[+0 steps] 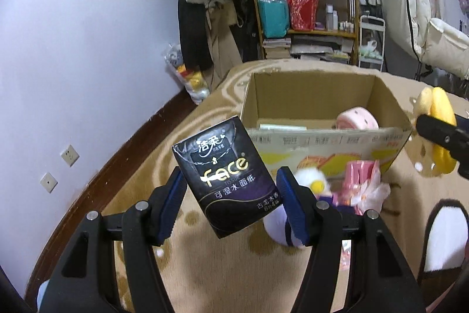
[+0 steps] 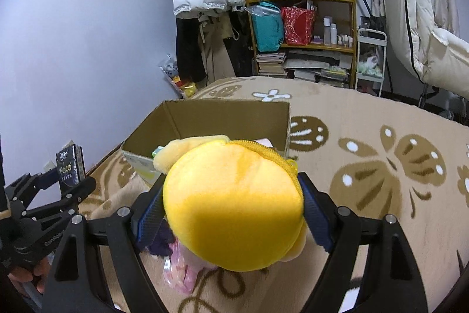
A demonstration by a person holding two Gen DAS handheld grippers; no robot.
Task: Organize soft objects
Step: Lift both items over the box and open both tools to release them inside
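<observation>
the left claw [image 1: 231, 192] is clamped on a black tissue pack [image 1: 224, 176], which is held tilted between the blue pads [image 1: 290, 203], above the rug. the right claw [image 2: 231, 210] is clamped wide on a yellow plush [image 2: 234, 204]; its round body is squeezed between the pads, with a zipper running along its top edge. in the left view the plush [image 1: 439, 131] is seen at 3 o'clock of the box.

from the left claw, the open cardboard box [image 1: 322, 137] lies at 1 o'clock, close beyond the pack; from the right claw it lies at 11 o'clock, partly hidden behind the plush. both loads are judged ready for dropping in. the step would be done well if each claw were carried fully over the near rim before being opened (the pack could catch on that edge), and if the two were released one after the other so they do not collide.

inside the box a pink plush [image 1: 357, 119] is seen at the right, and a pale flat item at the left, too blurred to name. outside, just before the near wall, a white toy [image 1: 310, 181] and a pink packet [image 1: 363, 181] are left on the rug [image 2: 381, 166].
</observation>
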